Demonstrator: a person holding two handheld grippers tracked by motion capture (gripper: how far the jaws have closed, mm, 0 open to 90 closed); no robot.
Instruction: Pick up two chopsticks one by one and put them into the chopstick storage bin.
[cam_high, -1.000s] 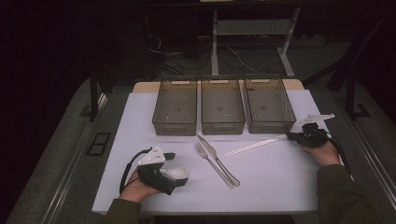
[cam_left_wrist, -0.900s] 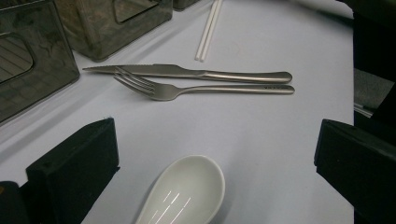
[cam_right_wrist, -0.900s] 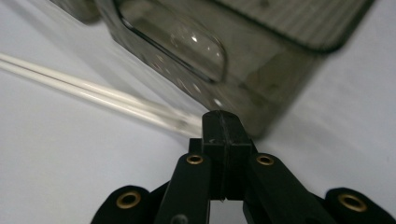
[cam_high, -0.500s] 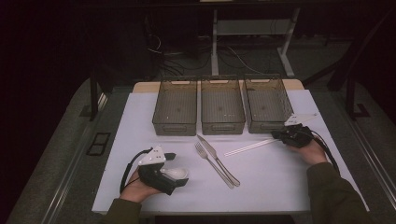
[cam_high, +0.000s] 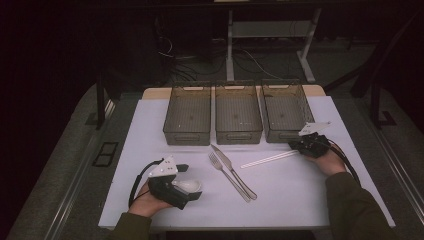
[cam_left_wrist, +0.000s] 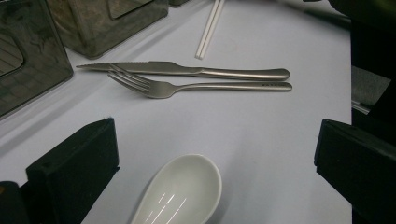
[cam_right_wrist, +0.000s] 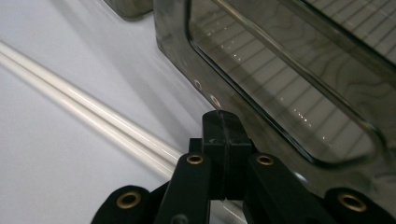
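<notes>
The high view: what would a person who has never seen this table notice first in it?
Three dark see-through plastic bins stand in a row at the far side of the white table. In front of them, a steel knife and a steel fork lie side by side, with white chopsticks to their right. The left hand-held gripper stands open around a white ceramic spoon; the right hand-held gripper is shut beside the chopsticks.

white table cover (cam_high: 310, 197) | desk frame legs (cam_high: 231, 42) behind | floor cables (cam_high: 250, 60)
</notes>
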